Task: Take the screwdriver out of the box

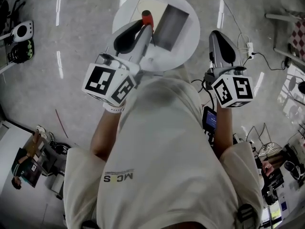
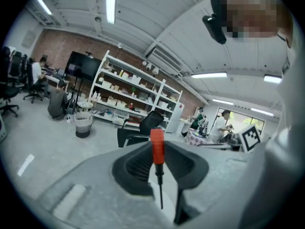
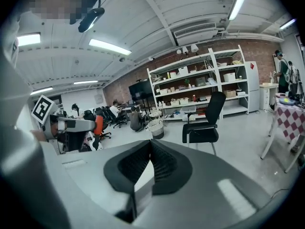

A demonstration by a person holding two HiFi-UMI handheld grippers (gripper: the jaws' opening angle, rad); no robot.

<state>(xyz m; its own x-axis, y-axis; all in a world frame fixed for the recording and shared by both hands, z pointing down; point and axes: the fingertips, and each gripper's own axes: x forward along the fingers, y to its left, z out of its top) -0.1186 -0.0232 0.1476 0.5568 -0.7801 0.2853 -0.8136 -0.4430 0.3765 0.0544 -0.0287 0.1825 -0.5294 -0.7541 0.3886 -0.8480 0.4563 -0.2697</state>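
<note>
As the screwdriver [image 2: 157,146] sits clamped in our left gripper [image 1: 146,30], clear of the box [image 1: 170,26], its long axis runs along the jaws. The smooth red cylindrical handle juts out past the jaw tips, a black collar sits beneath it, and the thin dark shaft runs back between the ribbed black pads [image 2: 136,168], which stand partly closed around it. Seen from the head view, the handle points away from us over the round white table [image 1: 190,42]. The shallow rectangular box, dull grey inside with a pale flap [image 1: 148,5] alongside, lies just beyond the handle and to its right. Our right gripper [image 3: 149,144] holds nothing, its ribbed pads pressed tip to tip, and it hangs off the table's right edge, so our left hand is plainly the nearer. We judge the extraction done.
</note>
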